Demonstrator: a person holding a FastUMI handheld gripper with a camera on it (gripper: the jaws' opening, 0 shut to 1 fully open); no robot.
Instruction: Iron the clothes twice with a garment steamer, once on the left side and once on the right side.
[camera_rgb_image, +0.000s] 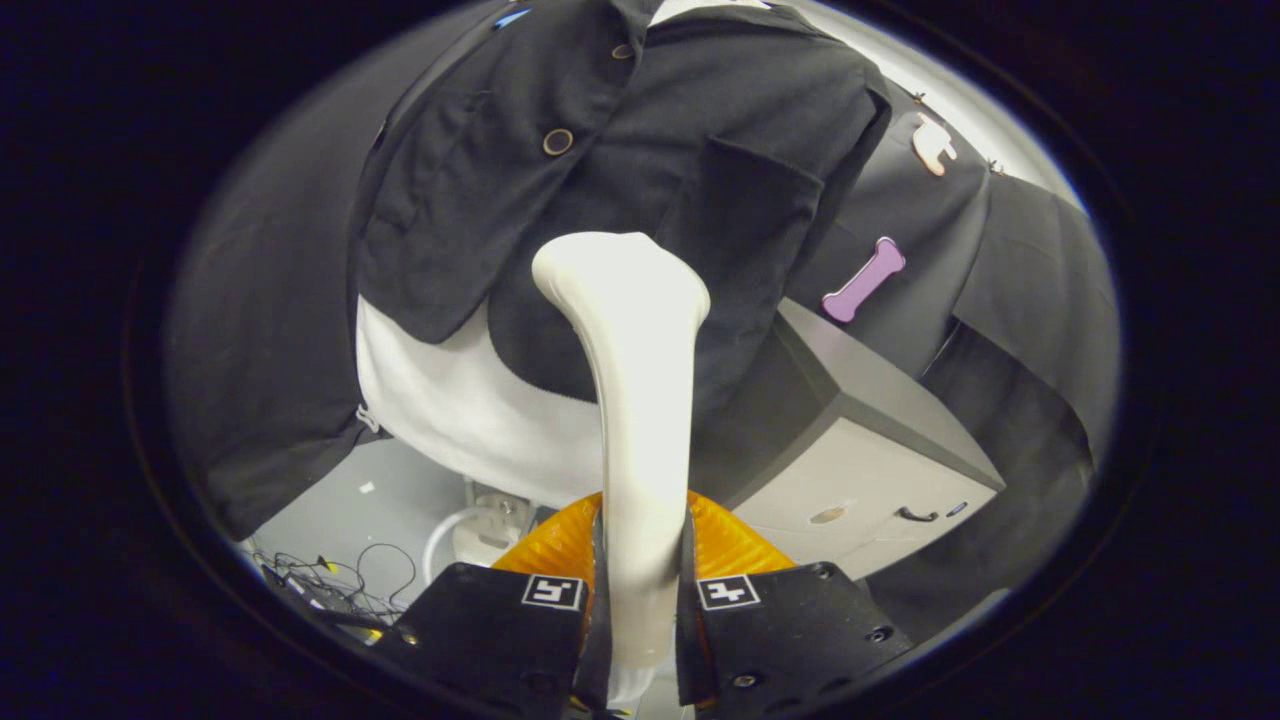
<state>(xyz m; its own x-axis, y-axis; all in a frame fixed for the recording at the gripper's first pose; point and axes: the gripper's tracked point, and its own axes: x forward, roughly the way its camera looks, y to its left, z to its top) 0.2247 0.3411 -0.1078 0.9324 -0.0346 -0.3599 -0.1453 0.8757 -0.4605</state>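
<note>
Fingers (590, 620) pressing on both sides of the garment steamer (630, 400), gripper (640, 610) clamping its white handle. Rising straight ahead from the grip, long axis pointing away, head meeting the black jacket (640, 130) just right of its buttoned front edge, above the white hem.

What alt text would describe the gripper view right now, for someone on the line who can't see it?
The gripper is shut on the white garment steamer, whose head is at the lower front of a black jacket hanging over a white shirt. A grey cabinet stands beside the clothes, with cables on the floor below.
</note>
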